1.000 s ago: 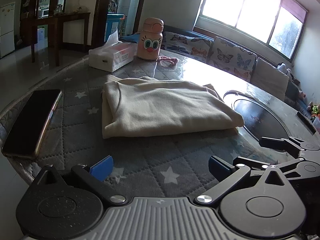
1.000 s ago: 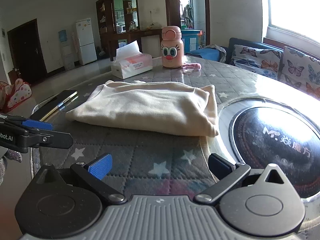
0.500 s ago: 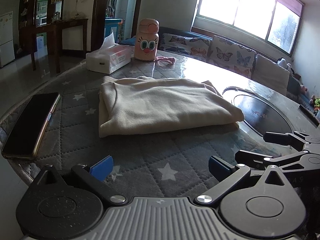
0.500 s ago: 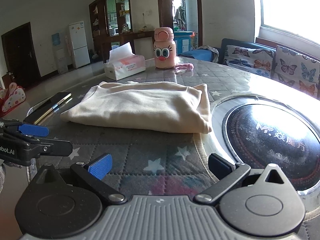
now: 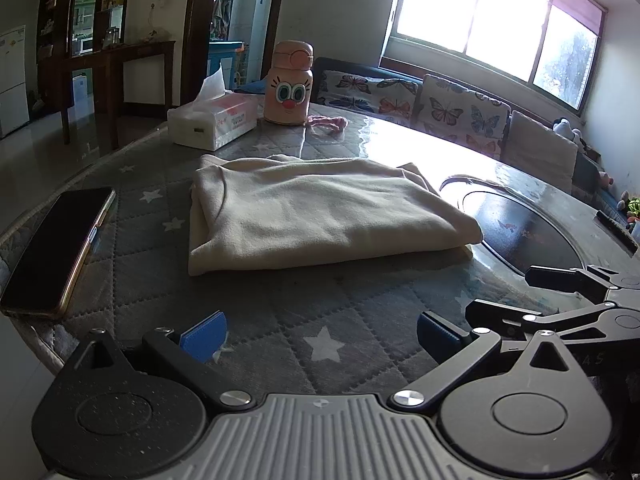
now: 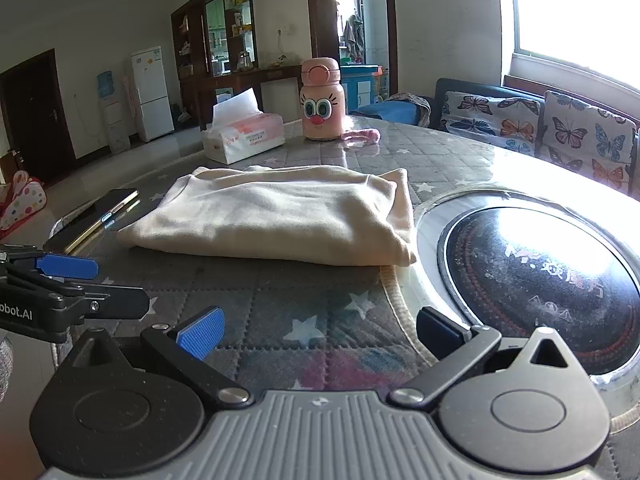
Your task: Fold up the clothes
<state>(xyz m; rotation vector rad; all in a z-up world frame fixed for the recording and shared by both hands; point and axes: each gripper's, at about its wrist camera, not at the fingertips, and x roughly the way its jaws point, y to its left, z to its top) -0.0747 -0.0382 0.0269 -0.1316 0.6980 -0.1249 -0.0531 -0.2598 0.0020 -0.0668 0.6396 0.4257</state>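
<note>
A cream garment (image 5: 320, 216) lies folded into a flat rectangle on the grey star-quilted table cover (image 5: 280, 312); it also shows in the right wrist view (image 6: 280, 216). My left gripper (image 5: 320, 336) is open and empty, low over the cover, short of the garment's near edge. My right gripper (image 6: 320, 332) is open and empty, also short of the garment. The right gripper shows at the right edge of the left wrist view (image 5: 532, 294). The left gripper shows at the left edge of the right wrist view (image 6: 106, 284).
A phone (image 5: 60, 248) lies left of the garment near the table edge. A tissue box (image 5: 212, 124), a pink cartoon bottle (image 5: 290, 84) and a pink cord (image 5: 328, 122) stand behind it. A round black glass inset (image 6: 540, 272) lies right of the garment.
Both grippers have drawn back a little from the garment and stayed open. The garment has not moved.
</note>
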